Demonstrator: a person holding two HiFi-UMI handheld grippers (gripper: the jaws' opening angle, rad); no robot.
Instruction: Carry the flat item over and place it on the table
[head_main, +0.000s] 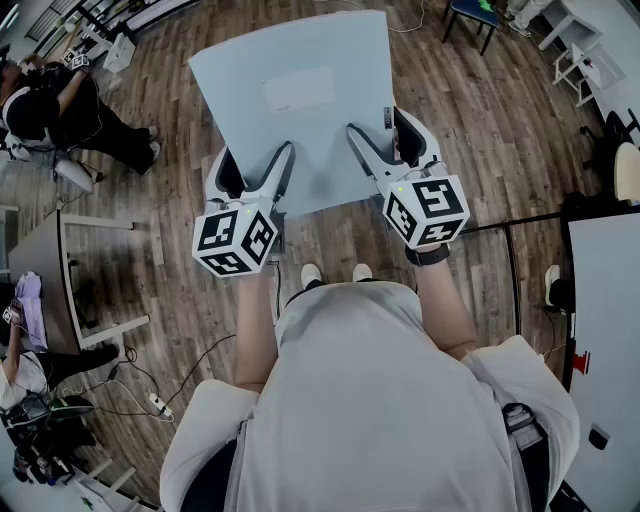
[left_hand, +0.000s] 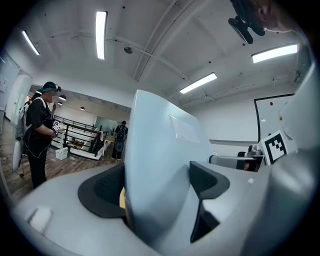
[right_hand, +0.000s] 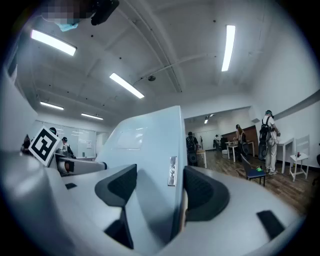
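A flat pale blue board (head_main: 300, 100) with a white label (head_main: 298, 90) hangs level over the wooden floor in front of me, carried by its near edge. My left gripper (head_main: 257, 160) is shut on the near left part of that edge. My right gripper (head_main: 382, 125) is shut on the near right corner. In the left gripper view the board (left_hand: 160, 150) stands upright between the dark pads (left_hand: 102, 192). The right gripper view shows the board (right_hand: 150, 145) clamped the same way, with a small metal plate (right_hand: 172, 171) on its edge beside one pad (right_hand: 202, 192).
A white table (head_main: 605, 300) runs along the right edge of the head view. To the left stand a grey desk (head_main: 50, 270) and a seated person (head_main: 60, 110). Cables and a power strip (head_main: 155, 402) lie on the floor at lower left. A chair (head_main: 470, 15) stands far ahead.
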